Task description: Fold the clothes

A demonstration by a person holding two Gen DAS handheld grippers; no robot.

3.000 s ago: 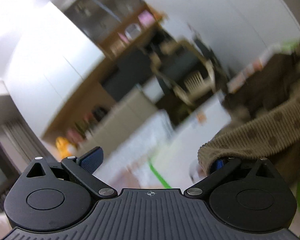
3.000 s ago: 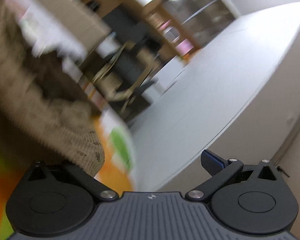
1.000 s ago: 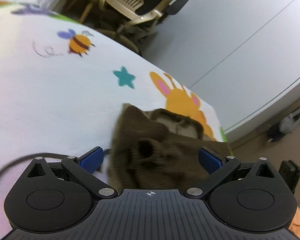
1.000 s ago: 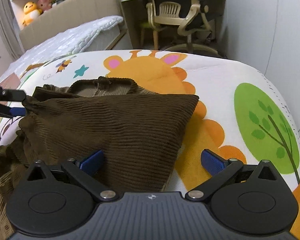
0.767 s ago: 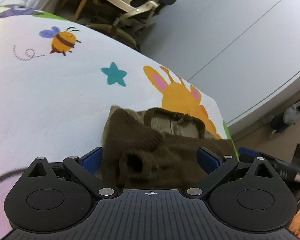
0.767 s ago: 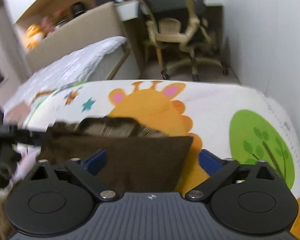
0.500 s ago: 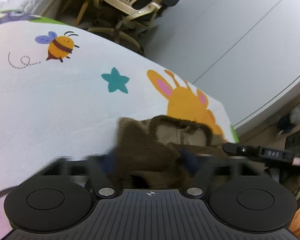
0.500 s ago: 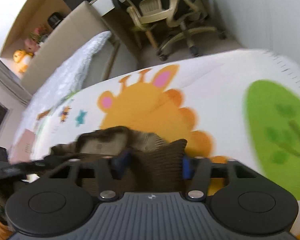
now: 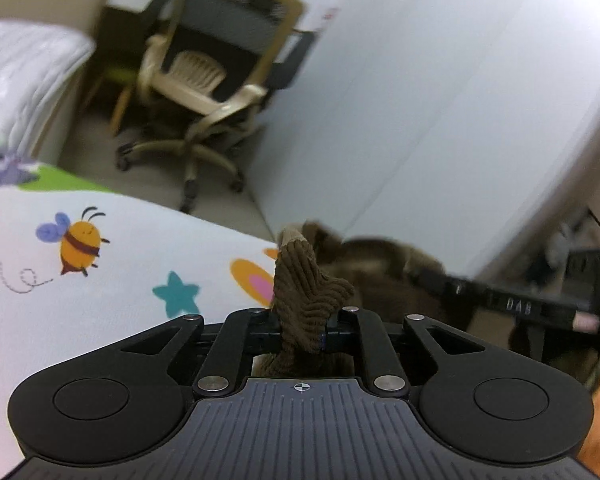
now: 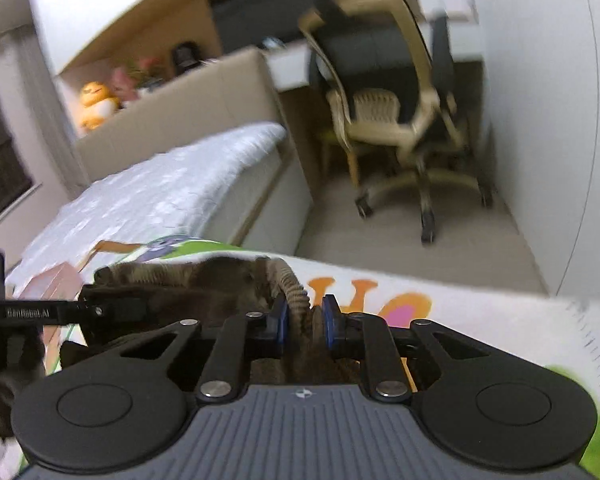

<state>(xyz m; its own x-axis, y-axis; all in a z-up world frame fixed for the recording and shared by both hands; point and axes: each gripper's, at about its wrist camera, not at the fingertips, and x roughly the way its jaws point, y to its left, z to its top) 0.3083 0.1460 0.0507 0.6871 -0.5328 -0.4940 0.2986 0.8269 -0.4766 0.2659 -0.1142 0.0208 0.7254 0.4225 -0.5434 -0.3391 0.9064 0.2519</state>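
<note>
Both grippers are closing on the brown ribbed corduroy garment point(image 9: 308, 292), fingers spread a second ago. Left gripper point(image 9: 302, 330) and right gripper point(image 10: 304, 320), angled downward, are pinching bunched edges above the cartoon-printed play mat point(image 9: 100, 288); thin folds risk slipping as cloth tightens between them.

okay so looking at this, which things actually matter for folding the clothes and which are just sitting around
In the job:
- brown ribbed garment
- left gripper, jaws closing on it
- right gripper, jaws closing on it
- cartoon-print mat beneath

Just lying about:
- office chair
- bed
- plush toys
</note>
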